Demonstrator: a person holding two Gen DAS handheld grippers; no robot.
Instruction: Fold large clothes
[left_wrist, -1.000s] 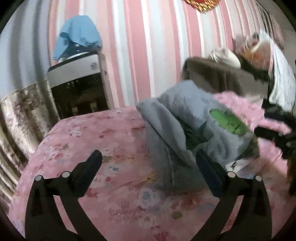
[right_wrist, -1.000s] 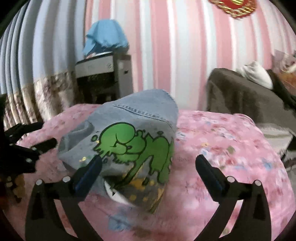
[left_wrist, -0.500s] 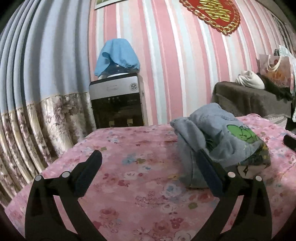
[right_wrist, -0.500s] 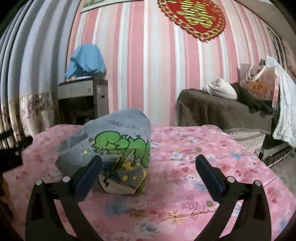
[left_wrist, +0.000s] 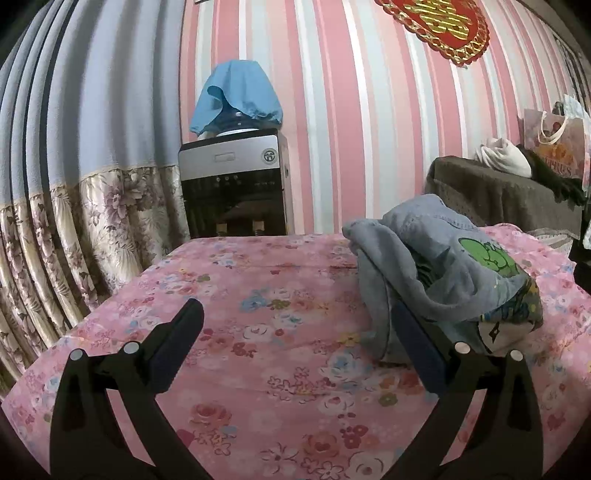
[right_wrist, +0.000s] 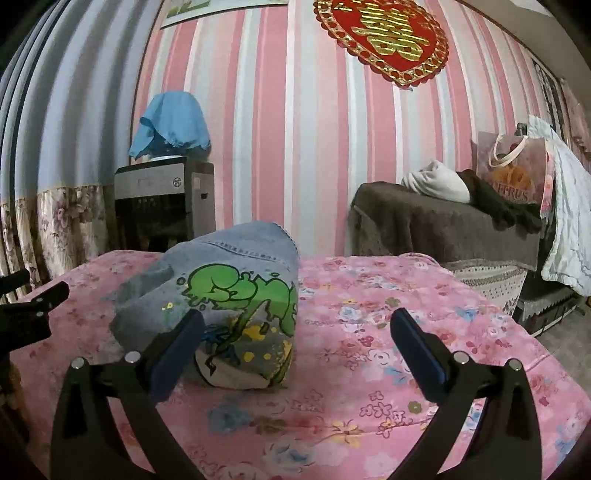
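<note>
Both my left gripper (left_wrist: 295, 332) and right gripper (right_wrist: 295, 332) are spread wide, empty. The folded denim garment (right_wrist: 221, 295) sits on the pink floral sheet (right_wrist: 388, 332), ahead-left of my right tool. I judge it soft, bulky, fairly heavy; I'd pinch a doubled edge

Pink-striped wall (right_wrist: 325, 147); floral curtain (left_wrist: 74, 229)

Support surface: bed or table (cannot tell which) covered by a pink floral sheet (left_wrist: 258, 295), filling the lower half of both views. Directly on it, one folded grey-blue garment (right_wrist: 229, 295) with a green cartoon print, centre-left in right wrist view, right of centre in left wrist view (left_wrist: 443, 266).
</note>
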